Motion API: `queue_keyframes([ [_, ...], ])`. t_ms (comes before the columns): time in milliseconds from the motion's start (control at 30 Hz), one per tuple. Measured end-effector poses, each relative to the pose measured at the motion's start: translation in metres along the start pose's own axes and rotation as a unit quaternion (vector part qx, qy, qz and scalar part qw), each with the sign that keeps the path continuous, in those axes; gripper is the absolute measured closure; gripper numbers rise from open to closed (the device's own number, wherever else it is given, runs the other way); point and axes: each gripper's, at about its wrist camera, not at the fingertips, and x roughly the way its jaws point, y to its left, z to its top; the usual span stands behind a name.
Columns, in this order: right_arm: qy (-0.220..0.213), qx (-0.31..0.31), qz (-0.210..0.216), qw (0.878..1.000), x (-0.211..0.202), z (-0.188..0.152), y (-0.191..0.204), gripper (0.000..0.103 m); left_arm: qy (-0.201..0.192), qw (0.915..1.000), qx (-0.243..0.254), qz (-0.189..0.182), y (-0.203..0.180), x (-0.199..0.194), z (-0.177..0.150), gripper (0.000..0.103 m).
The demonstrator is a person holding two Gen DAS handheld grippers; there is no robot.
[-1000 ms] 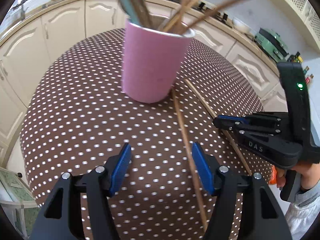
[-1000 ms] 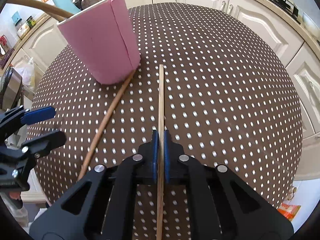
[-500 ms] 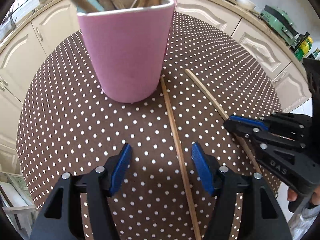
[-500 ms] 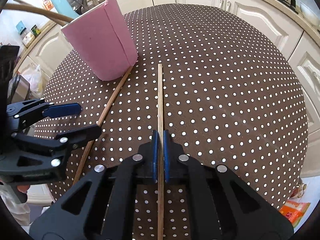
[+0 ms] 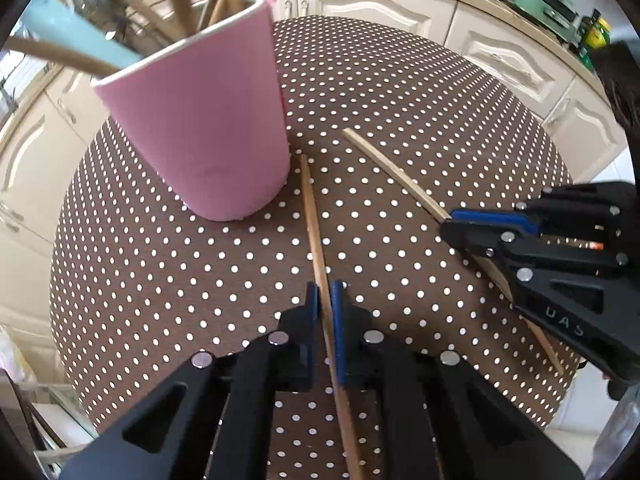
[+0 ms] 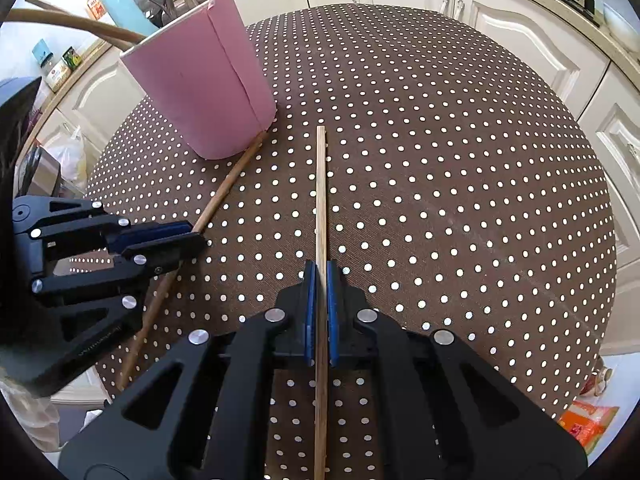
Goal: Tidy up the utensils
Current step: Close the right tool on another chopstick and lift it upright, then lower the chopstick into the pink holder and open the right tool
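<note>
utensil tops in pink cup [image 5: 200,120] blurred, cropped

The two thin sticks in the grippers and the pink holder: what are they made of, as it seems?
Two thin sticks: probably bamboo or wood, pale tan, matt, unvarnished. Pink holder: looks like matt foam or paper wrap, with a raised vertical seam and a white rim.

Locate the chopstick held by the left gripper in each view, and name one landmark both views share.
Left wrist: the chopstick runs up the picture's middle from between the left gripper pads to the pink cup's base.
Right wrist: the same chopstick slants at left, from the cup's base down past the left gripper toward the table's edge.
Shared landmark: the pink cup.
</note>
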Motion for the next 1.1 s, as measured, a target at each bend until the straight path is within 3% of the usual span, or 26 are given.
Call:
queue_keyframes([
  [267, -0.020, -0.003, -0.031, 0.999, -0.002, -0.007, 0.008, 0.097, -0.057, 0.9983, 0.014, -0.010, -0.009, -0.014, -0.017, 0.098],
  [367, -0.027, 0.004, -0.023, 0.999, -0.005, -0.010, 0.011, 0.097, -0.089, 0.9957, 0.021, -0.016, -0.013, -0.029, -0.021, 0.098],
  [667, -0.113, 0.019, 0.004, 0.993, -0.055, -0.024, 0.015, 0.097, -0.164, 0.9856, 0.024, -0.035, 0.002, -0.075, -0.056, 0.098],
  [833, -0.172, 0.024, 0.017, 0.985, -0.087, -0.029, 0.023, 0.097, -0.227, 0.9725, 0.012, -0.053, 0.023, -0.106, -0.071, 0.098],
  [1100, -0.246, 0.031, 0.042, 0.968, -0.121, -0.036, 0.036, 0.097, -0.325, 0.9426, 0.002, -0.075, 0.034, -0.153, -0.098, 0.098],
])
